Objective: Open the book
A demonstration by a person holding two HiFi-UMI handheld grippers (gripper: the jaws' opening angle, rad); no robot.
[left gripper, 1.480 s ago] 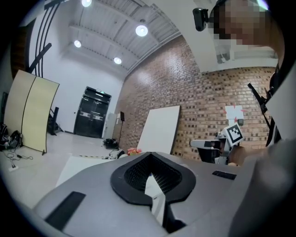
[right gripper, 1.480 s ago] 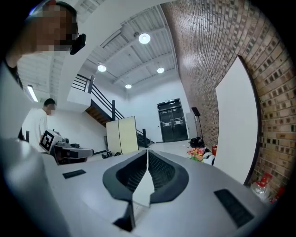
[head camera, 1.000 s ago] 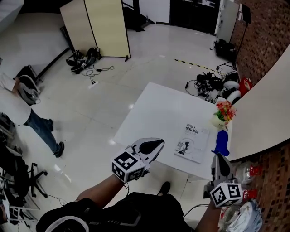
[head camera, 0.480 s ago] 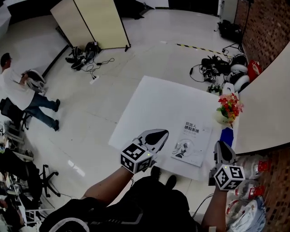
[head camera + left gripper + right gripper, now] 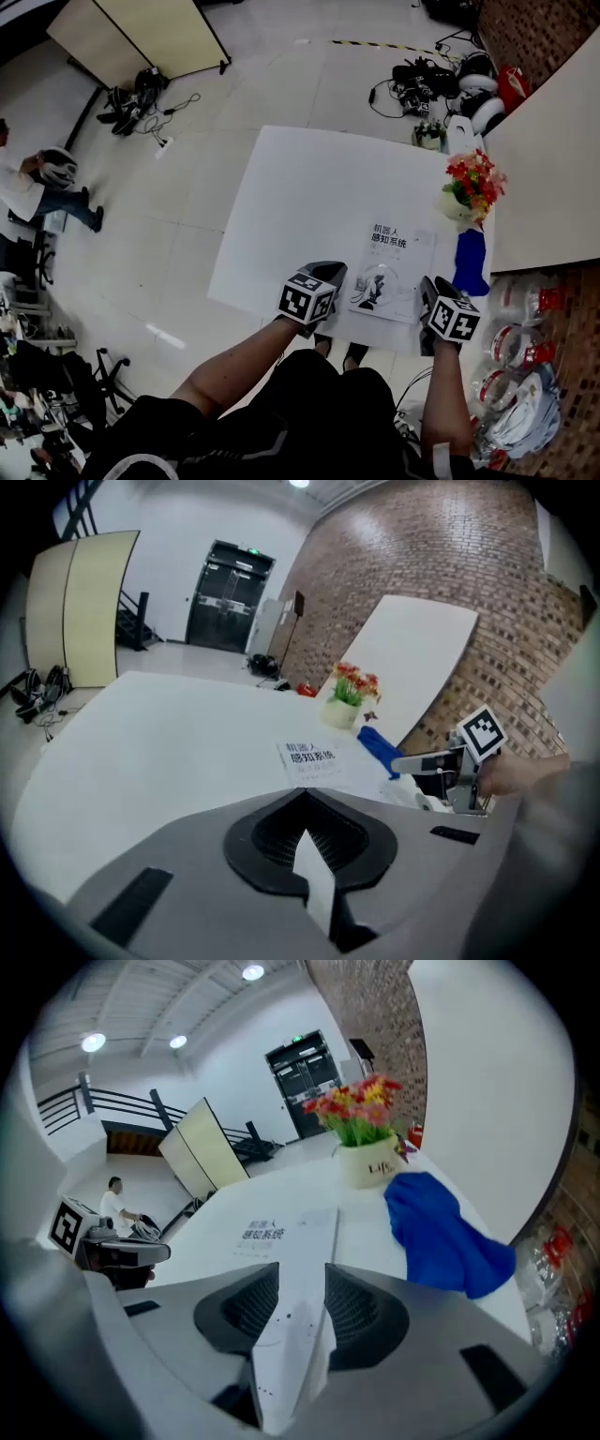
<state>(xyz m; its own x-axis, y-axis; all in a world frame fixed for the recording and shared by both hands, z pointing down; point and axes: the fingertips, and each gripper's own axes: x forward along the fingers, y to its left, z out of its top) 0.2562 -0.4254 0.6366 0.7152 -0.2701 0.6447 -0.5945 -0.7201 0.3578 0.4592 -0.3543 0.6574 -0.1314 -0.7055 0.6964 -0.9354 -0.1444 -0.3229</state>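
Note:
The book lies closed on the white table, near its front edge, with a white cover and dark print. My left gripper hovers just left of the book with its jaws together and nothing in them. In the left gripper view the book sits ahead beyond the shut tips. My right gripper is at the book's right edge. Its jaws are opening, with nothing between them. The book shows through the gap.
A blue cloth lies right of the book, and a white pot of flowers stands behind it. A large white board leans at the right. Cables and gear litter the floor beyond the table. A person sits far left.
Both grippers have come down and forward to the table's front edge, one on each side of the book. The head view has tilted further down.

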